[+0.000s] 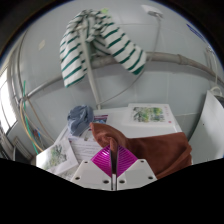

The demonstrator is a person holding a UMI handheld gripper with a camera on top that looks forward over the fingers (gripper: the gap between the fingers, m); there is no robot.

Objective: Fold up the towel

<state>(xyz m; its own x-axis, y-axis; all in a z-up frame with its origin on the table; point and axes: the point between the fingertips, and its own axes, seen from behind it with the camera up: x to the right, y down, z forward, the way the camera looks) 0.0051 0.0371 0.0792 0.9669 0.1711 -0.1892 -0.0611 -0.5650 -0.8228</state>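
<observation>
The tongs (112,166) sit low in the view with their two white fingers drawn close together, the magenta pads (108,160) nearly meeting, and a fold of the brown towel (150,148) pinched between them. The towel spreads from the fingertips out to the right, lying rumpled on the white bench (150,128), with one edge running back toward the left behind the tongs. Just beyond that edge, to the left, lies a small blue-grey cloth (80,120), bunched up and close to the towel; whether the two touch cannot be told. Further back on the bench, behind the towel, rests a printed sheet (148,114) with a green picture on it. To the left of the tongs, near the fingers, lies more paper (60,153) with print and small pictures, partly under the near edge of the scene. High above everything a green-and-white striped cloth (95,42) hangs draped over a slanting white rail (170,62), well apart from the towel. At the far right a white panel (208,125) stands beside the bench, close to the towel's right side.
</observation>
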